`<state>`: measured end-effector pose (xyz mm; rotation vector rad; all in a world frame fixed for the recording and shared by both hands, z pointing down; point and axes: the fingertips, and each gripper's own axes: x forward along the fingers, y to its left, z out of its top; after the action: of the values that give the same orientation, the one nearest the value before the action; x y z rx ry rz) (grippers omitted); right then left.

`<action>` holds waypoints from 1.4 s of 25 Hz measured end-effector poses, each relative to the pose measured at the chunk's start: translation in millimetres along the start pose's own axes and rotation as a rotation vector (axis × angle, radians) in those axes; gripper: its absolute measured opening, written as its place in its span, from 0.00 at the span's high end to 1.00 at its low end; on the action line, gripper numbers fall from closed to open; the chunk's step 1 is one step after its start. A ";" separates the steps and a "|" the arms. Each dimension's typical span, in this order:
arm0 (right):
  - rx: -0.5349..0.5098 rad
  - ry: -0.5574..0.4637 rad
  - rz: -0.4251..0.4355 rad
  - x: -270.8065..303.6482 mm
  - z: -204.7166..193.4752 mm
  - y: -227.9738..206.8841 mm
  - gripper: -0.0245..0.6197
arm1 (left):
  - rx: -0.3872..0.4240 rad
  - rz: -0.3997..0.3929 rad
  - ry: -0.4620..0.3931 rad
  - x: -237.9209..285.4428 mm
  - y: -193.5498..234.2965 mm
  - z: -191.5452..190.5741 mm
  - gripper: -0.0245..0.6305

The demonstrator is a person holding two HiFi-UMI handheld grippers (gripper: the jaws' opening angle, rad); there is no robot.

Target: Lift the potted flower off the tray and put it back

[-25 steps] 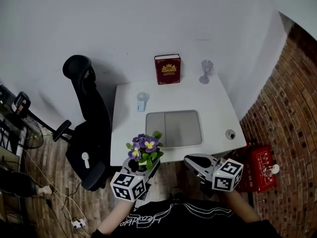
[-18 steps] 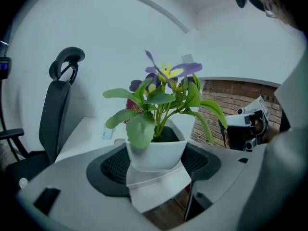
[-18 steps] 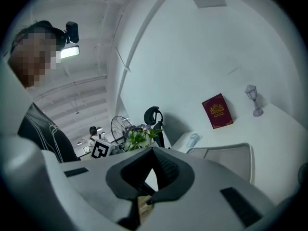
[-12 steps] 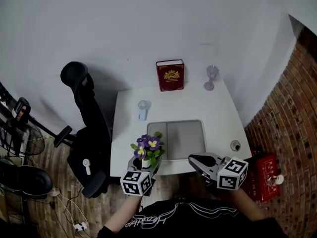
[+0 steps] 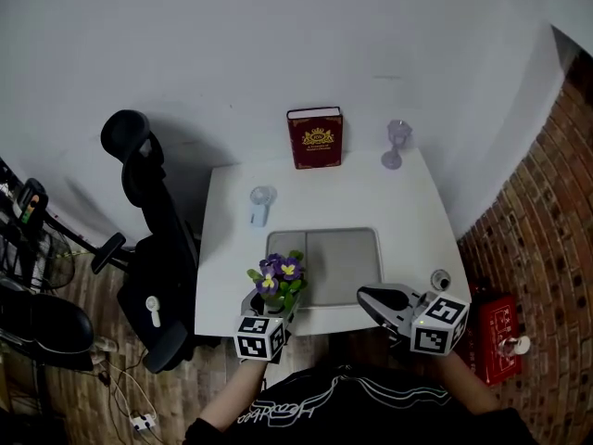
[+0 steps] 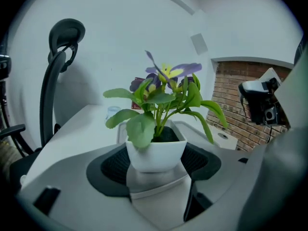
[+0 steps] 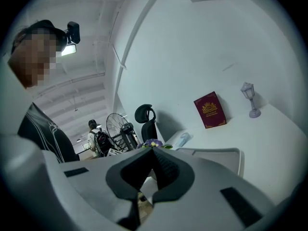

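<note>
1. The left claw [image 6: 156,163] is grasping the white pot of the potted flower [image 6: 159,124], with one dark pad pressed to each side of the pot. The plant stands upright (purple and yellow blooms above broad green leaves).
2. In the head view the potted flower is off the tray [image 5: 343,265], just beside its near left corner, at the near edge of the table [image 5: 417,211]. Whether the pot's base touches the table cannot be told.
3. The right claw [image 7: 153,165] is clenched, its two pads meeting edge to edge. It hangs at the table's near edge toward the right, well apart from the flower.
4. The tray is grey and lies flat on the near half of the table, between the two claws.
5. At the far edge of the table a red book [image 5: 316,137] stands upright, with a clear goblet [image 5: 397,144] beside it on the right.
6. A pale blue item [image 5: 258,204] (it looks like a small handheld fan) lies beyond the tray's far left corner. A small round object [image 5: 439,278] sits near the table's right edge.
7. A black office chair [image 5: 148,239] stands to the left of the table, and a red case [image 5: 486,327] rests on the floor at the right by the brick wall.
</note>
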<state>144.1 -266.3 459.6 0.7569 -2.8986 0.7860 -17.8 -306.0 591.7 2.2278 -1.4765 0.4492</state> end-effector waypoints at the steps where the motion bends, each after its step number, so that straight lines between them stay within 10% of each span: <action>1: 0.003 0.003 -0.002 -0.7 -2.4 -2.0 0.96 | 0.003 0.004 0.008 2.8 0.4 -3.6 0.44; 22: 0.056 -0.034 0.016 -4.6 -1.1 -1.4 0.96 | 0.071 -0.020 0.050 9.5 -6.4 -22.7 0.42; 35: 0.083 0.006 0.057 11.1 -21.2 62.7 0.96 | -0.013 -0.099 0.023 -82.2 -11.1 -6.8 0.43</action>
<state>103.3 -213.8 450.8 0.6795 -2.9098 0.9180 -39.1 -234.1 555.5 2.2657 -1.3466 0.4311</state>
